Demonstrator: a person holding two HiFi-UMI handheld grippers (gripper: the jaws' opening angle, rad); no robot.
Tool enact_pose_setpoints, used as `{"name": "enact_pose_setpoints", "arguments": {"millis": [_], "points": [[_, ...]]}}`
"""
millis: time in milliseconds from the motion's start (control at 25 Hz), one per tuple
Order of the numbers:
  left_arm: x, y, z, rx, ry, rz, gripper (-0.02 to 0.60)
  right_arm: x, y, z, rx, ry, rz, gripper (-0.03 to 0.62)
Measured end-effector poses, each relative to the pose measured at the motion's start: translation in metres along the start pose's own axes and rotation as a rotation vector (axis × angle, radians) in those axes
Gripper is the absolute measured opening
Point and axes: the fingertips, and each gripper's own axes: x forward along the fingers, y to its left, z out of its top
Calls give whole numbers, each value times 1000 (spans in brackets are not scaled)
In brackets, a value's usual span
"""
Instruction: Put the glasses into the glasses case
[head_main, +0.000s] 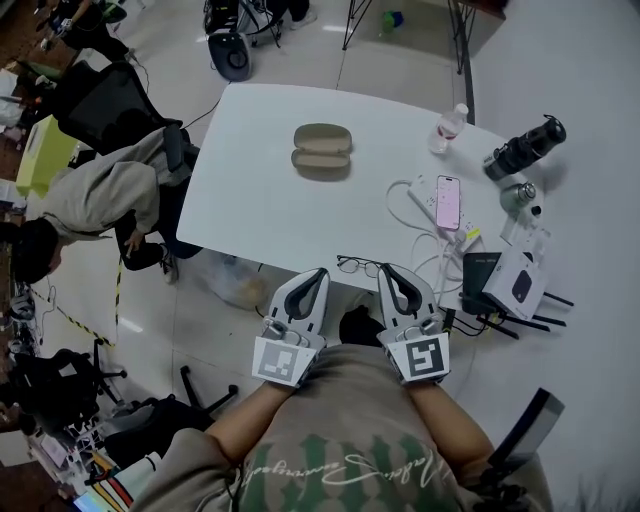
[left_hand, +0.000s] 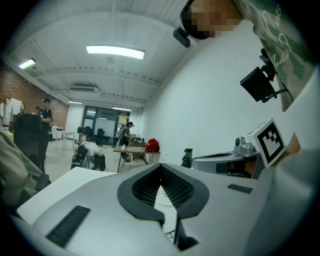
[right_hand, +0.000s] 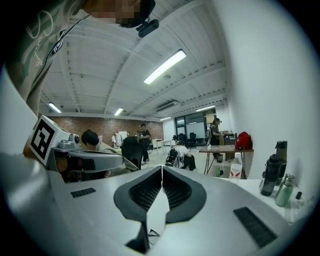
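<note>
Glasses case (head_main: 321, 151) shows open only in head view.

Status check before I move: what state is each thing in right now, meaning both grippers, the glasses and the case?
left gripper: shut, empty, at the table's near edge.
right gripper: shut, empty, beside the left one.
glasses: lying on the table near its edge, not gripped, outside the case.
glasses case: open, empty, farther back on the table.
phone: lying face up.
</note>
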Motion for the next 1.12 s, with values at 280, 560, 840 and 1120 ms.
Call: {"name": "enact_pose_setpoints", "arguments": {"millis": [280, 560, 840, 1120], "points": [[-3, -4, -2, 28, -25, 49, 5, -5, -6, -4, -10, -24, 34, 12], [-5, -1, -7, 13, 0, 59, 5, -2, 0, -11, -22, 3, 46, 12], [6, 1, -3, 9, -21, 25, 5, 3, 4, -7, -15, 11, 51, 12], [8, 8, -2, 1, -22, 20, 5, 12, 0, -9, 3, 33, 41, 12]]}}
